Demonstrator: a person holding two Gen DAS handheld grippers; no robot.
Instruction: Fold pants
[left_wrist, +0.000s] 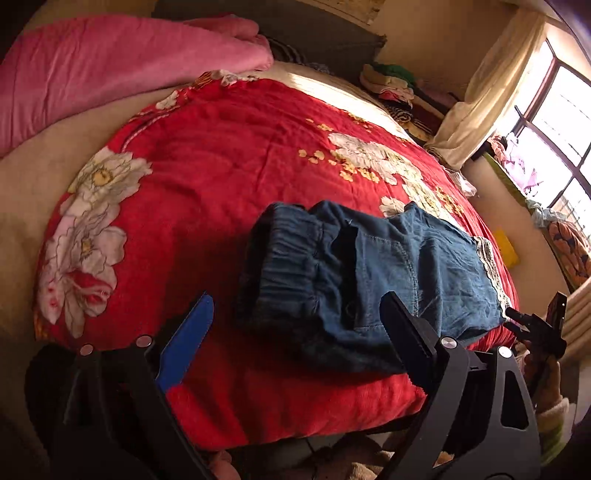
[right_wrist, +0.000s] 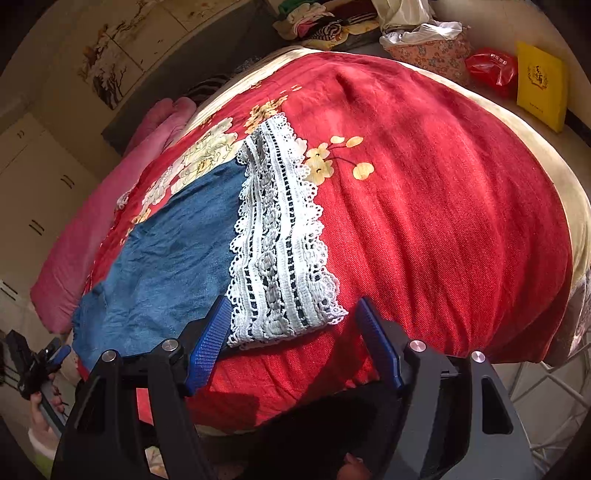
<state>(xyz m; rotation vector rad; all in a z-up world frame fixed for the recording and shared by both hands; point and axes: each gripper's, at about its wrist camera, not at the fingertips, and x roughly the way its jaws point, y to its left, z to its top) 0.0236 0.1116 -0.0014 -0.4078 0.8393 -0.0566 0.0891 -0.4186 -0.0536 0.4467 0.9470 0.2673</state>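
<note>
Across the bed (left_wrist: 229, 155), a red floral blanket (right_wrist: 443, 206) provides the flat working area, with a pink quilt (left_wrist: 110, 74) bunched along its far edge. Near the front edge of the bed lie the pants (left_wrist: 369, 266), blue denim, already doubled into a compact rectangle; the elastic waistband (left_wrist: 288, 254) forms one end and the white lace hem (right_wrist: 280, 236) forms the other, laid flat on the blanket. This arrangement suggests the fold is largely complete and the garment has been set down to rest. The left gripper (left_wrist: 295, 332) hovers just short of the waistband end, pitched downward toward the bed, jaws spread wide and empty, touching no fabric. The right gripper (right_wrist: 291, 339) is pitched down likewise at the lace end; the lowest corner of the lace lies between its blue pads (right_wrist: 208, 343), but these stand apart from the cloth, so it is released. A hand (right_wrist: 40, 410) carrying the left gripper shows at the lower left of the right wrist view.
</note>
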